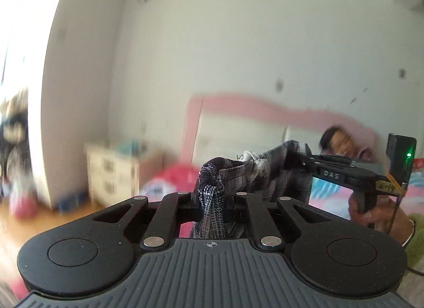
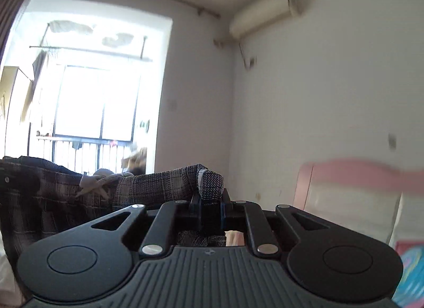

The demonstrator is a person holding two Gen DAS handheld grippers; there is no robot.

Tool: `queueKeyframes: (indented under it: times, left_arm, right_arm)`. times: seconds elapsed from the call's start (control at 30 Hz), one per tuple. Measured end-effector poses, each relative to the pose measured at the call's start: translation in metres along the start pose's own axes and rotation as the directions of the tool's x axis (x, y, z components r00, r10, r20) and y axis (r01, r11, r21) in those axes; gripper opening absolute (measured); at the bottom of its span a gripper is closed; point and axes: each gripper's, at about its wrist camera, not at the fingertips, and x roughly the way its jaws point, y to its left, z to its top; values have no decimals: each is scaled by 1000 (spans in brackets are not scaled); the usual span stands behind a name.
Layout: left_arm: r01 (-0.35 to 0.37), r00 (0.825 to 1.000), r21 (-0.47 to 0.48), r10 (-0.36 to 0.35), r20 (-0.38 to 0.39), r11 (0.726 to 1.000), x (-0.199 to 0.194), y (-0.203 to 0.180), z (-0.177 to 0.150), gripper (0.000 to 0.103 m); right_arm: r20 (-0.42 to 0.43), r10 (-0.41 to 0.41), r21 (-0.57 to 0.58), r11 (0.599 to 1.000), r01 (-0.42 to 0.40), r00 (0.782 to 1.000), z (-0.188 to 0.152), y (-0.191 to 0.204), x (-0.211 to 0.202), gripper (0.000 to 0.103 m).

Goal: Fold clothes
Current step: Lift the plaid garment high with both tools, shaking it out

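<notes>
Dark grey plaid trousers (image 1: 267,175) with a white drawstring (image 1: 250,158) hang in the air, stretched by the waistband between both grippers. My left gripper (image 1: 212,199) is shut on a bunched corner of the fabric. To its right, my right gripper (image 1: 304,158) pinches the other end, with a hand (image 1: 371,212) on its handle. In the right wrist view, my right gripper (image 2: 210,202) is shut on a fold of the trousers (image 2: 148,186), which run off to the left with the drawstring (image 2: 92,184) knotted in the middle. The legs hang below, mostly hidden.
A bed with a pink headboard (image 1: 251,103) and a bright patterned cover (image 1: 328,196) lies below, with a person (image 1: 365,148) on it. A white dresser (image 1: 111,172) stands by the wall, over wooden floor (image 1: 16,231). A bright balcony door (image 2: 95,90) and an air conditioner (image 2: 262,13) are ahead.
</notes>
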Motion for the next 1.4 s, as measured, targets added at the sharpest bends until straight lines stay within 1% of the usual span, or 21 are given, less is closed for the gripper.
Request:
queueKeyframes:
  times: [0.07,0.13,0.2,0.27,0.33,0.37,0.47,0.6,0.67,0.87,0.93,0.97,1.03,1.07,1.13,1.17,1.2,1.27,1.33,1.4]
  left_arm:
    - [1,998,32,-3,64,1000,-17,-9,31,9]
    - [-6,990,83,-6,139,997,-34,-20,61,9]
    - [-7,977,138,-23,214,990,-53,-31,92,9]
    - [-7,957,188,-48,287,982,-70,-42,121,9]
    - [-9,938,230,-72,340,973,-84,-56,152,9]
    - [-10,927,250,-85,364,968,-91,-63,167,9]
    - [-12,891,303,-127,435,953,-112,-85,209,9]
    - [18,844,336,-194,500,942,-134,-115,253,9]
    - [30,816,349,-224,533,937,-143,-131,270,9]
    - [73,748,348,-282,601,935,-159,-160,298,9]
    - [104,719,338,-305,624,936,-166,-162,302,9]
    - [121,704,333,-317,635,935,-170,-163,305,9]
    - [164,680,320,-342,649,933,-171,-163,309,9]
    - [182,672,314,-351,653,932,-170,-164,311,9]
    - [201,666,307,-360,653,930,-165,-162,313,9]
    - [216,668,298,-363,649,930,-160,-160,312,9]
    - [231,675,285,-364,641,930,-155,-157,311,9]
    - [262,698,257,-367,615,930,-141,-150,305,9]
    - [269,736,230,-354,578,935,-115,-138,289,9]
    - [269,772,207,-339,537,941,-85,-124,266,9]
  right_arm:
    - [87,-26,-58,998,32,996,39,6,-12,13]
    - [178,-60,-118,990,82,982,77,11,-26,13]
    - [260,-90,-165,977,136,961,113,14,-40,13]
    - [331,-119,-206,959,194,936,147,16,-52,13]
    - [397,-144,-244,935,256,906,178,18,-64,13]
    - [432,-156,-266,919,290,888,192,19,-71,13]
    - [534,-192,-305,865,399,823,236,20,-97,13]
    - [625,-236,-281,821,497,744,293,14,-132,13]
    - [662,-257,-280,787,550,704,317,14,-145,13]
    - [758,-281,-281,673,684,588,367,23,-174,13]
    - [779,-284,-284,634,719,558,379,26,-177,13]
    - [786,-285,-287,618,732,548,385,27,-177,13]
    - [794,-286,-296,590,751,537,394,29,-175,13]
    - [796,-284,-304,576,759,534,397,29,-172,13]
    - [791,-280,-337,542,770,543,396,26,-161,13]
    - [786,-279,-356,525,773,552,392,24,-152,13]
    - [777,-278,-373,519,769,565,386,21,-143,13]
    - [744,-278,-406,533,742,607,367,16,-120,13]
    - [703,-276,-443,551,707,655,338,11,-92,13]
    - [655,-274,-480,569,668,704,296,8,-57,13]
